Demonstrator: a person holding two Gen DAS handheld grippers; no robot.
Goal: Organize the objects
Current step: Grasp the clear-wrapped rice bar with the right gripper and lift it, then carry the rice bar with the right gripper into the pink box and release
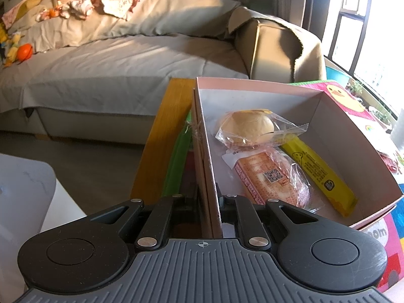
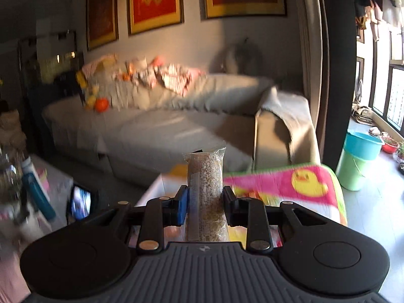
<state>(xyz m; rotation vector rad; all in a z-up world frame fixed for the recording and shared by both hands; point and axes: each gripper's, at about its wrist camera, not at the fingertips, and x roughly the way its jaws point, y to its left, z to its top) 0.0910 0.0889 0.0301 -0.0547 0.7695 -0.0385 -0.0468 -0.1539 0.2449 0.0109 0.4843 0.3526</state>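
In the left wrist view, my left gripper (image 1: pixel 207 199) is shut on the near left wall of an open pink cardboard box (image 1: pixel 341 136). Inside the box lie a wrapped round bun (image 1: pixel 247 126), an orange-red printed snack packet (image 1: pixel 267 179) and a yellow snack bar (image 1: pixel 318 171). In the right wrist view, my right gripper (image 2: pixel 205 202) is shut on a clear-wrapped grain bar (image 2: pixel 205 181), held upright above the blurred box corner (image 2: pixel 159 186).
A grey sofa (image 1: pixel 113 58) with clothes and an orange ball (image 1: pixel 24 51) stands behind. The box rests on a colourful duck play mat (image 2: pixel 303 179) beside a wooden board (image 1: pixel 161 136). A white table (image 1: pixel 22 192) is at left; buckets (image 2: pixel 358 156) at right.
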